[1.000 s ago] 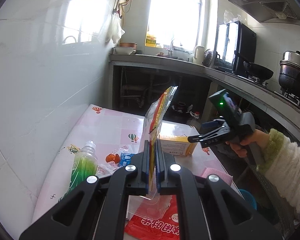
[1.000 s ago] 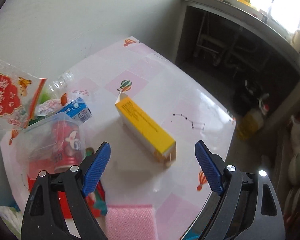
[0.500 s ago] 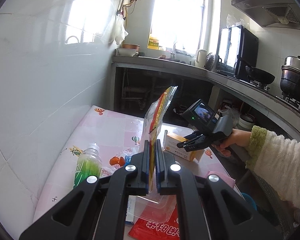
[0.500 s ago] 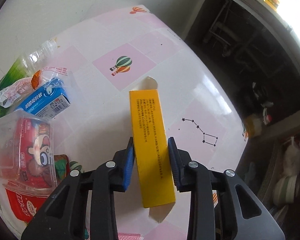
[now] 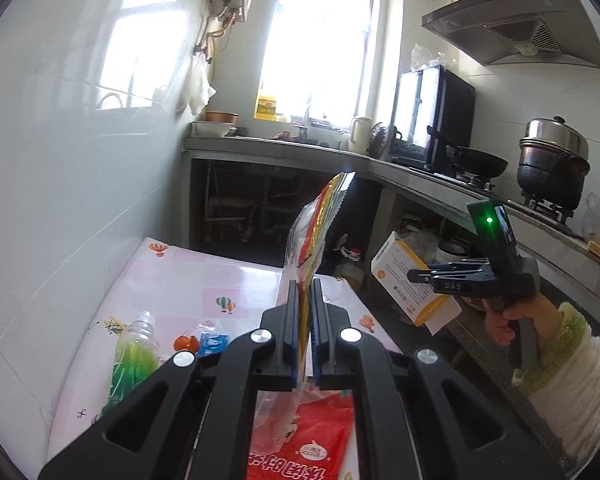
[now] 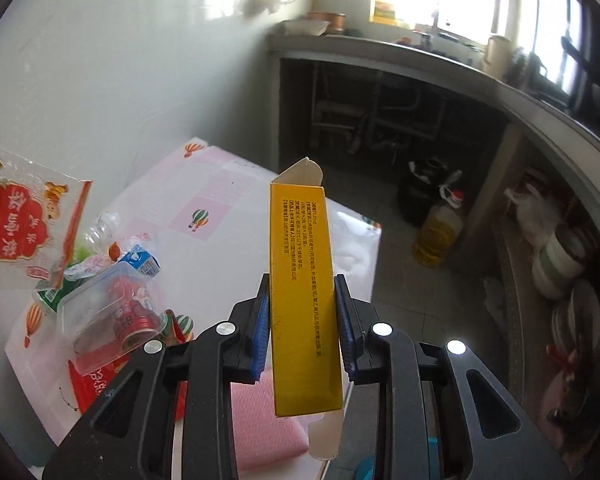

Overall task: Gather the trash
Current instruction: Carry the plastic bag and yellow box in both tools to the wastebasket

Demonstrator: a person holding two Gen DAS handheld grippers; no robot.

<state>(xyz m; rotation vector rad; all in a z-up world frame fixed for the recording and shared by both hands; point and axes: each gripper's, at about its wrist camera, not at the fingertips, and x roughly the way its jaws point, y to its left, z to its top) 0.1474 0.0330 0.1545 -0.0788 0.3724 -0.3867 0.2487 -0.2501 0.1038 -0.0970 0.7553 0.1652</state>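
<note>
My left gripper (image 5: pixel 305 288) is shut on a clear snack wrapper (image 5: pixel 318 220) with red and yellow print, held upright above the table; the wrapper also shows in the right wrist view (image 6: pixel 24 216). My right gripper (image 6: pixel 302 308) is shut on a yellow cardboard box (image 6: pixel 302 292) with open end flaps, lifted off the table; the box (image 5: pixel 412 286) also shows in the left wrist view, right of the table. On the pink table (image 6: pixel 220 200) lie a green-labelled plastic bottle (image 5: pixel 134 356), a small blue carton (image 6: pixel 142 262), a clear plastic container (image 6: pixel 108 308) and a red bag (image 5: pixel 312 440).
The table stands against a white tiled wall (image 5: pixel 60 200). A pink cloth (image 6: pixel 260 420) lies at the table's near edge. A grey counter (image 5: pixel 420 176) with a stove, pots and a microwave runs along the right. An oil jug (image 6: pixel 436 232) stands on the floor under it.
My right gripper closed on the yellow box on the table, then lifted it off and swung it to the right. My left gripper kept hold of the wrapper.
</note>
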